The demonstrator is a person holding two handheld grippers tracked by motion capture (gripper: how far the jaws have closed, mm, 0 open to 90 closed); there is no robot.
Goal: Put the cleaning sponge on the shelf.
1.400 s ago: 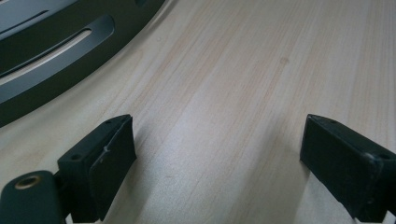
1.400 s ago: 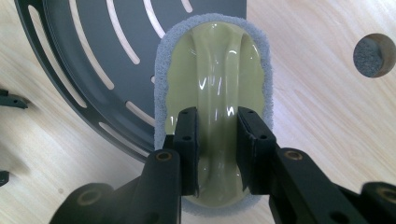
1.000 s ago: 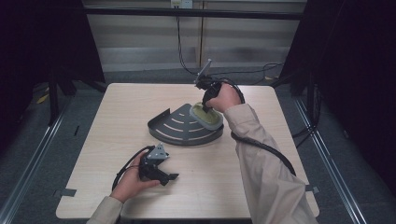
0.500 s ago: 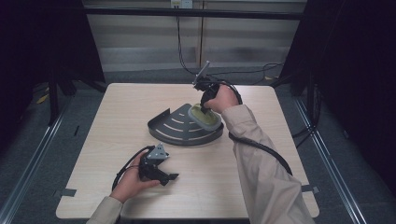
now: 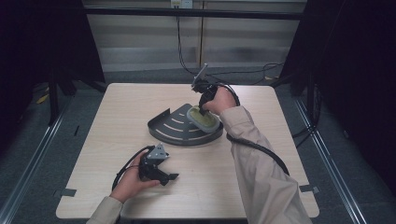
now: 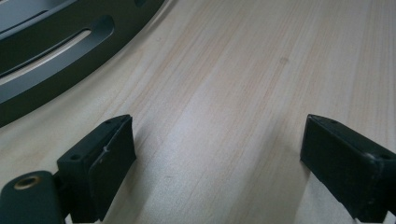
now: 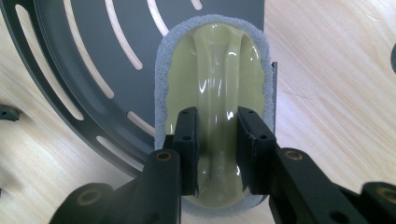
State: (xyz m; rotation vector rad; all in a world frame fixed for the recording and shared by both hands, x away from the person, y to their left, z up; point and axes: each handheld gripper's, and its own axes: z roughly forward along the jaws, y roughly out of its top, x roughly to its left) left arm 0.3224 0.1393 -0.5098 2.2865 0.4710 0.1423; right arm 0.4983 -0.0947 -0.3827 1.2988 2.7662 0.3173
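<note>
My right gripper (image 7: pixel 218 140) clamps the sponge's (image 7: pixel 212 70) yellow-green handle on the slotted rack (image 5: pixel 180 128), mid-table toward the far edge; I'd press evenly. My left gripper (image 6: pixel 217 158) rests open.

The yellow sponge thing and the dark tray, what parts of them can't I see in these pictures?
- Sponge, right gripper view: its near end is covered by the right tool, shut on its raised handle.
- Sponge underside: hidden in both views, since it lies on the slotted tray.
- Tray, left gripper view: cut off by the top and left edges.
- Left tool, high view: too small to judge its jaws.
</note>
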